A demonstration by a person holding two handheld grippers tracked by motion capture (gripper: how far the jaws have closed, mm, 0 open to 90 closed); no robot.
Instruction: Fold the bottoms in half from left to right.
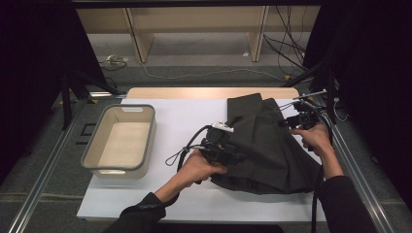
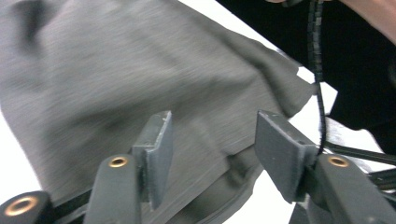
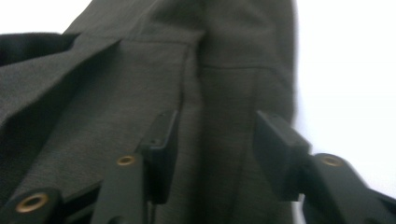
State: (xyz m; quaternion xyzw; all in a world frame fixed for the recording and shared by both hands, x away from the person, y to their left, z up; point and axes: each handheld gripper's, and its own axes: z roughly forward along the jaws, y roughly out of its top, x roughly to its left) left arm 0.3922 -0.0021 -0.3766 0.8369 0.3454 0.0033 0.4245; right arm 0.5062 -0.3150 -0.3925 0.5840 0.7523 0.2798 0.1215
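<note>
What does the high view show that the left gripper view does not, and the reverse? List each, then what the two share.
High view alone: the beige bin left of the garment, the right gripper at the cloth's far right edge, and both forearms.

Left gripper view alone: the left gripper from close up, jaws apart over a folded edge, pads not pressing it.

Shared: the dark grey garment on the white table sheet.

Folded garment (image 1: 267, 141): dark charcoal grey, fine plain weave, no pattern. Table cover (image 1: 184, 116): plain white. Storage bin (image 1: 119, 138): grey rim, beige interior. Gripper jaws: black, brass-coloured rivets.
</note>
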